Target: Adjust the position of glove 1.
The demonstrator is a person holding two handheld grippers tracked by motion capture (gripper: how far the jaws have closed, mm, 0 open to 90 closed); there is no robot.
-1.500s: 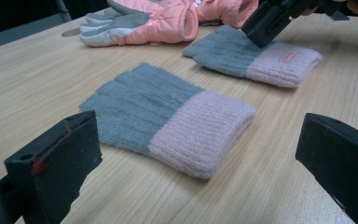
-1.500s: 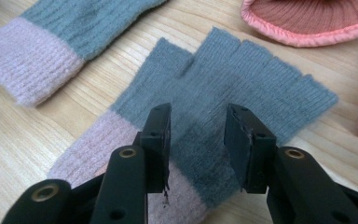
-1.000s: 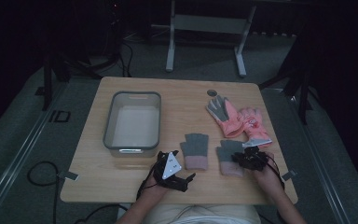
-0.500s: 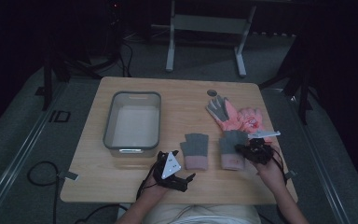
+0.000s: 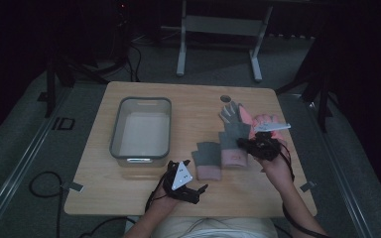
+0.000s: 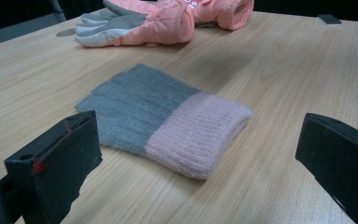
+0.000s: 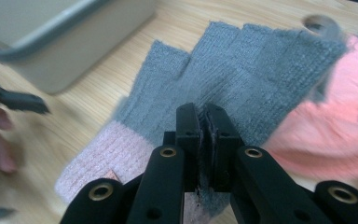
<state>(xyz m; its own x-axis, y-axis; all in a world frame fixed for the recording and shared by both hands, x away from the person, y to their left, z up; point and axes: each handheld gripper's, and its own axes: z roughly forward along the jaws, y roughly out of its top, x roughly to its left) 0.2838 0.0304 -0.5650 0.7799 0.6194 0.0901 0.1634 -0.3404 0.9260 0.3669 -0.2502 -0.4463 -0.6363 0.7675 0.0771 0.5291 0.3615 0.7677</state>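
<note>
My right gripper [image 5: 247,144] [image 7: 205,114] is shut on the side edge of a grey knit glove with a pink cuff [image 5: 234,141] [image 7: 256,65] and holds it up off the table. A matching knit glove [image 5: 207,159] [image 6: 168,116] lies flat on the wood just left of it. My left gripper [image 5: 194,190] [image 6: 198,133] rests near the table's front edge, its jaws wide open either side of that flat glove without touching it. A pair of pink padded gloves [image 5: 260,121] [image 6: 168,18] [image 7: 335,121] lies behind the lifted glove.
A grey plastic bin [image 5: 141,130] [image 7: 51,37] stands on the left half of the wooden table [image 5: 193,99]. A round hole [image 5: 225,98] is in the tabletop at the back. A metal stand [image 5: 218,25] is on the floor beyond the table.
My right gripper has risen and moved away from the front edge, taking the knit glove up off the table with it. The left gripper has stayed where it was.
</note>
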